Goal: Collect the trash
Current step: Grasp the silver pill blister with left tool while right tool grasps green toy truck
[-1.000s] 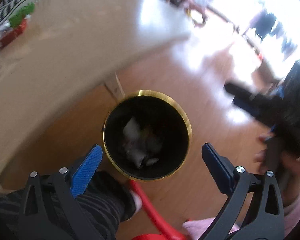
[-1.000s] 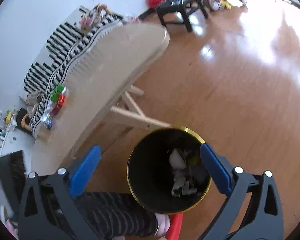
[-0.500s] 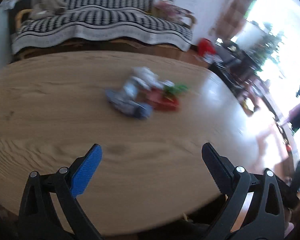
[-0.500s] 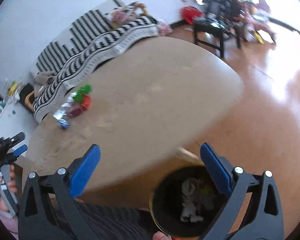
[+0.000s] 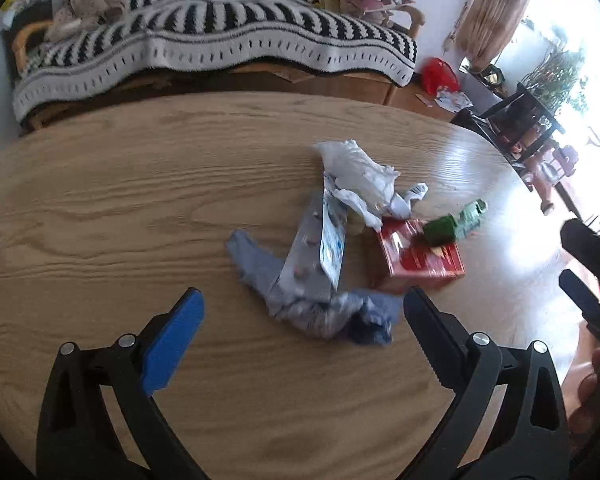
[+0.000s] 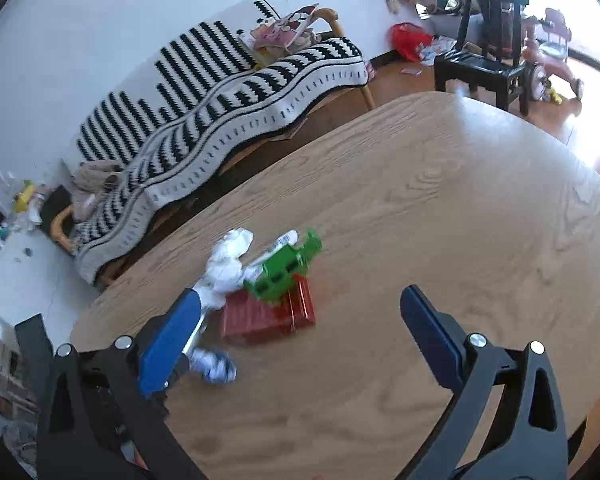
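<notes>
Both tools gape wide, holding nothing. Left view: my left tool hangs over the desk, blue rag nearest; I should straddle its bunched end. Right view: my right tool faces the red box; green pack may slide off.

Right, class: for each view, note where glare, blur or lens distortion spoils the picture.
Left wrist view: window glare whitens the table at its right edge; the blue crumpled wrapper is smeared; the table edge bows. Right wrist view: the green carton and red box are motion-blurred; glare burns the upper right corner.
</notes>
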Tool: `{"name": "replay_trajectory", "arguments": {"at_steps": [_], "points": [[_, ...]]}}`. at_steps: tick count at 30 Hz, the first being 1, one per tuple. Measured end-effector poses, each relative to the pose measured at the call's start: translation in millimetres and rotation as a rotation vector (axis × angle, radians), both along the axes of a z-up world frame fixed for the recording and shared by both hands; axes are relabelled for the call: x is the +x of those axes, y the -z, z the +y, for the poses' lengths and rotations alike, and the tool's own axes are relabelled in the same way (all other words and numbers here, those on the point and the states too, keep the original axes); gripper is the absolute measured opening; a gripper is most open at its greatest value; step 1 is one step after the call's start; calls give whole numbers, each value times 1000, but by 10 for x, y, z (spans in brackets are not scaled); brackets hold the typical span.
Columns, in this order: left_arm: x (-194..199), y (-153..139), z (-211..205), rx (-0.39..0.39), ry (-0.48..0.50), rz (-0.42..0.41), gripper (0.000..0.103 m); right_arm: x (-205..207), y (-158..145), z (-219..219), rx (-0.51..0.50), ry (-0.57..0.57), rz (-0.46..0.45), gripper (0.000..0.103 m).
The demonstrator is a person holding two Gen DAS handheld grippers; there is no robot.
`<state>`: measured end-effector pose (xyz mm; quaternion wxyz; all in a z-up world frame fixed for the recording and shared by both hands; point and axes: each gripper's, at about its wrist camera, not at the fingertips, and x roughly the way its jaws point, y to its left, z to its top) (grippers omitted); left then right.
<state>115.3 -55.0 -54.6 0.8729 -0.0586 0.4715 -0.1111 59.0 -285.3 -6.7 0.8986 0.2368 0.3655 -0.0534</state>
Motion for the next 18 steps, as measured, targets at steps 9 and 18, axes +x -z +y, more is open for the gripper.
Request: {"name": "replay_trajectory", "arguments": {"at_steps": [9, 18], "points": [[352, 214, -76, 10, 25, 14, 97, 590, 393, 67, 14, 42, 84, 87], [349, 234, -87, -23, 62, -4, 32, 689, 556, 126, 60, -9, 68, 37]]}}
